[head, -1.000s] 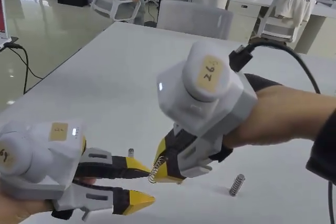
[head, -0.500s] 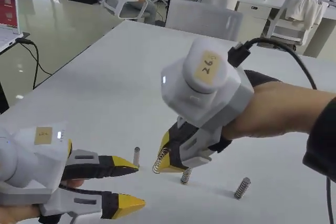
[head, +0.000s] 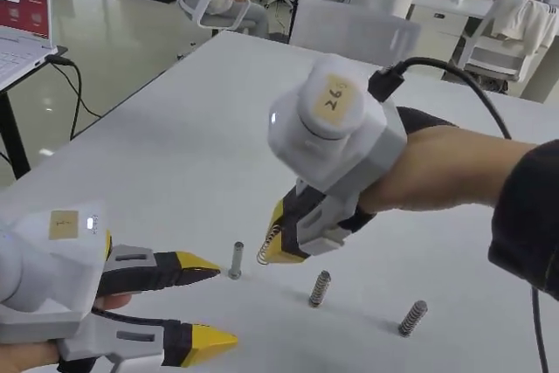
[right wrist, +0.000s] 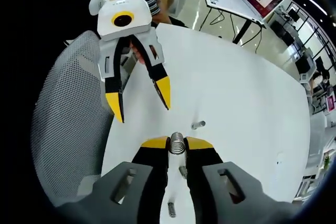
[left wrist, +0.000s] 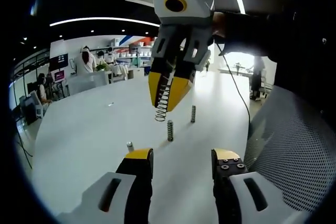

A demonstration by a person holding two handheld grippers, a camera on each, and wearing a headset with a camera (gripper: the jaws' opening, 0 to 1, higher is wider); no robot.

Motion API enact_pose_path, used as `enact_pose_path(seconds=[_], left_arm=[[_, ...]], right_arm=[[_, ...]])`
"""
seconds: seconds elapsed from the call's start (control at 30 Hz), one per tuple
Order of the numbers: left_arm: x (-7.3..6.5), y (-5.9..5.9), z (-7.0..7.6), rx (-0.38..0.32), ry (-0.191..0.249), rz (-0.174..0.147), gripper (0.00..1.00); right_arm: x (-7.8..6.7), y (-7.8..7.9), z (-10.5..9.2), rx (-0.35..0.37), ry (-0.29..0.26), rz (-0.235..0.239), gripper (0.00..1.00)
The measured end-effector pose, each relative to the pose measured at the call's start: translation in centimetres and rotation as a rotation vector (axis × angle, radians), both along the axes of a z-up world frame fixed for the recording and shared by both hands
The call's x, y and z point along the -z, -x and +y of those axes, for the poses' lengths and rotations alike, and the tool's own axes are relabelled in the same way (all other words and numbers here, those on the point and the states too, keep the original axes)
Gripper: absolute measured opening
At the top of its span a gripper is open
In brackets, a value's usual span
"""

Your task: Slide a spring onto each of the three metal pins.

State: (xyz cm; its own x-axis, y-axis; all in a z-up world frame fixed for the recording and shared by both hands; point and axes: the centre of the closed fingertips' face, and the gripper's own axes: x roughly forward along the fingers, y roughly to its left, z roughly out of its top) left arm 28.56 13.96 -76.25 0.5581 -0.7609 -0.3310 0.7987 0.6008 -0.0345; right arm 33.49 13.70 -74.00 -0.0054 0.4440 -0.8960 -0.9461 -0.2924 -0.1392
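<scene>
- The right gripper [head: 281,249] is shut on a little spring [head: 267,246], pinching its top end.
- The spring hangs just above the table [head: 175,146], beside the bare pin [head: 236,261].
- It looks light and bendy, so a soft pinch up high seems best, leaving the bottom free.
- A second spring [head: 320,288] and a third spring [head: 413,318] stand farther off.
- The left gripper [head: 225,303] is wide open, holding nothing.

— Is the whole left gripper [head: 225,303] in the head view?
— No, the bottom-left corner cuts off its body.
— And the spring [right wrist: 177,144] in the right gripper view?
— End-on; its length is hidden between the fingers [right wrist: 157,156]. A second spring [right wrist: 182,172] on the counter [right wrist: 236,103] sits partly behind them, its lower end too small to make out.
</scene>
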Motion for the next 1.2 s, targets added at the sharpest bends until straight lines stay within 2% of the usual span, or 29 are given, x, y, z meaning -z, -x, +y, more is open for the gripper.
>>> enact_pose_path(seconds=[0.4, 0.6, 0.77, 0.9, 1.2], left_arm=[[0.7, 0.4, 1.0, -0.037, 0.009, 0.015, 0.47], [0.9, 0.5, 0.8, -0.031, 0.013, 0.027, 0.48], [1.2, 0.6, 0.5, -0.023, 0.012, 0.034, 0.48], [1.3, 0.7, 0.5, -0.024, 0.013, 0.040, 0.48], [1.5, 0.5, 0.8, -0.034, 0.014, 0.047, 0.48]], right_arm=[[2.0, -2.4, 1.9, 0.015, 0.013, -0.013, 0.13], [3.0, -3.6, 2.5, 0.028, 0.018, -0.019, 0.13], [3.6, -4.1, 3.1, 0.034, 0.012, -0.009, 0.13], [4.5, -4.5, 3.2, 0.037, 0.029, -0.007, 0.13], [4.6, -4.6, 3.6, 0.037, 0.020, 0.006, 0.13]])
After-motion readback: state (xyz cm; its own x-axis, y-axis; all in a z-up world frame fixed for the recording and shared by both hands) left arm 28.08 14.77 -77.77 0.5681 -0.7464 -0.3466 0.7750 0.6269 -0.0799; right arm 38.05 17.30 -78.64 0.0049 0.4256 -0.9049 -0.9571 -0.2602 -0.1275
